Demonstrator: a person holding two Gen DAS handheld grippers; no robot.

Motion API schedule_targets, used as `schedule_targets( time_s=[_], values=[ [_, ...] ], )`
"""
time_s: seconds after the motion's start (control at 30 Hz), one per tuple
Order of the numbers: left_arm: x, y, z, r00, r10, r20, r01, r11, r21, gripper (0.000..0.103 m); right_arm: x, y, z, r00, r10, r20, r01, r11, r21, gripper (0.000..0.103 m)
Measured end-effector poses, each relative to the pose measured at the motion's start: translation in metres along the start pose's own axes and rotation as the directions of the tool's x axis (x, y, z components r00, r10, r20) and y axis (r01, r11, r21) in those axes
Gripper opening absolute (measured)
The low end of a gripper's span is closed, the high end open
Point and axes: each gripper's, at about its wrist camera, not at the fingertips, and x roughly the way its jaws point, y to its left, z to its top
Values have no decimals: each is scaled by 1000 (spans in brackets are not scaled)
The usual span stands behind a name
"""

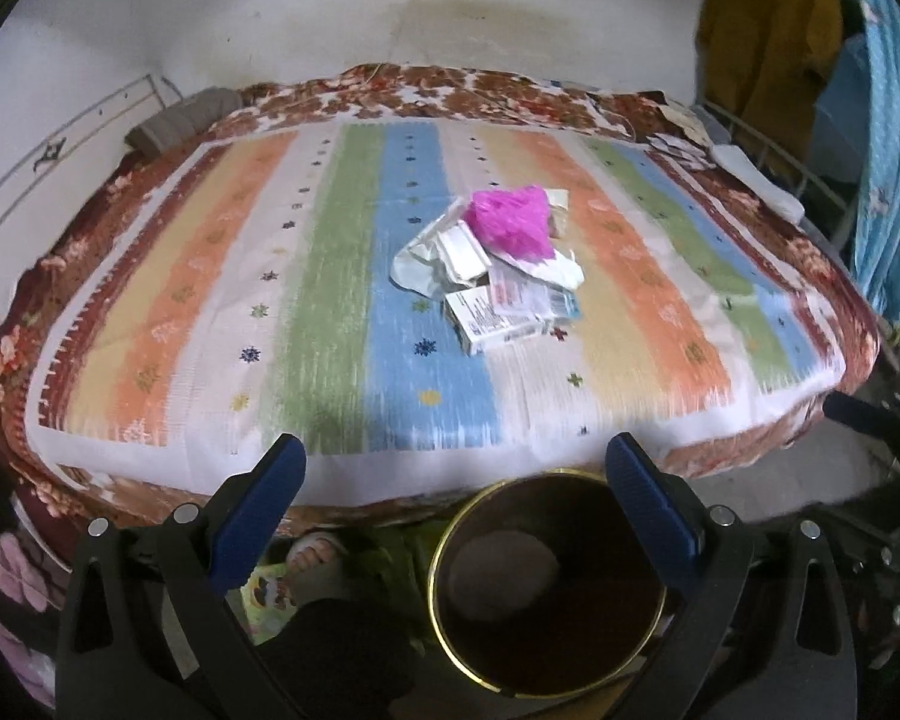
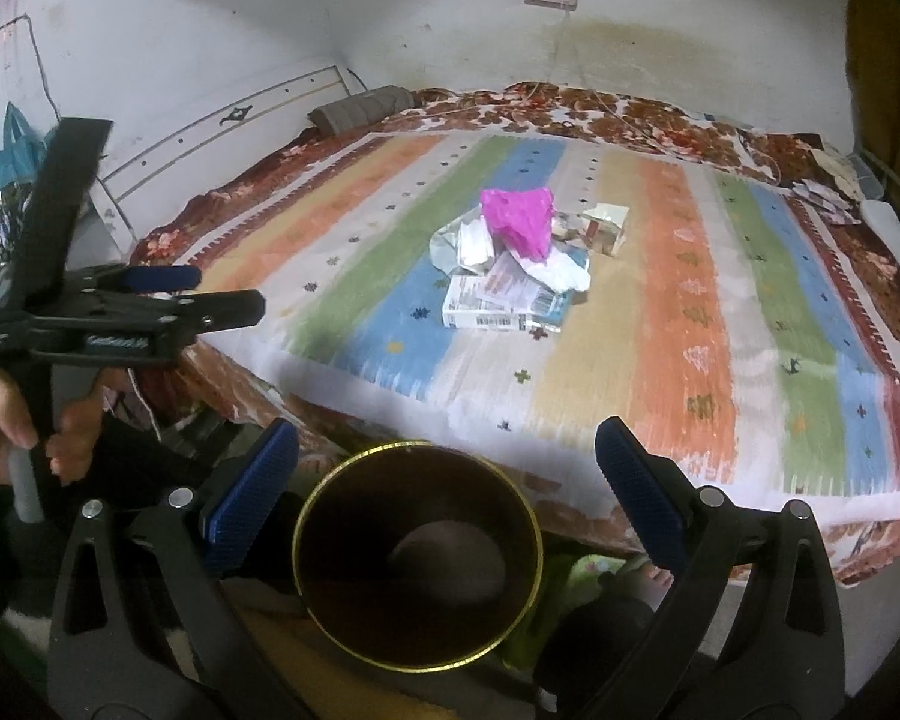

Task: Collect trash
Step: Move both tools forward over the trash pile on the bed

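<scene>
I see the bed with a trash pile mid-blanket, the bin below its near edge. My left gripper and right gripper both gape, empty.

No legible text anywhere.

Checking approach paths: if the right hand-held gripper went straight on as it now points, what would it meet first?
Probably the striped cover on the bed, short of the trash pile. The right hand-held gripper is open, above the bin; depth is unclear.
</scene>
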Motion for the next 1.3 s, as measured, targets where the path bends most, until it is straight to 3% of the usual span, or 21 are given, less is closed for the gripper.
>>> schedule_targets(
  time_s=[0.37, 0.63, 1.03, 1.3],
  values=[
    [29, 11, 38, 998, 55, -4, -55, 998, 0, 97, 22, -7, 45, 998, -66, -12, 66, 997, -48, 94],
    [56, 19, 63, 1000, 30, -9, -30, 1000, -2, 97, 44, -14, 66, 998, -54, -39, 52, 997, -48, 94],
    [99, 22, 87, 997, 64, -30, -62, 996, 63, 97, 80, -25, 101, 998, -39, -46, 38, 999, -39, 94],
    [126, 31, 106, 999, 46, -15, -45, 997, 64, 97, 104, -49, 120, 998, -24, -53, 26, 999, 27, 94]
  ],
)
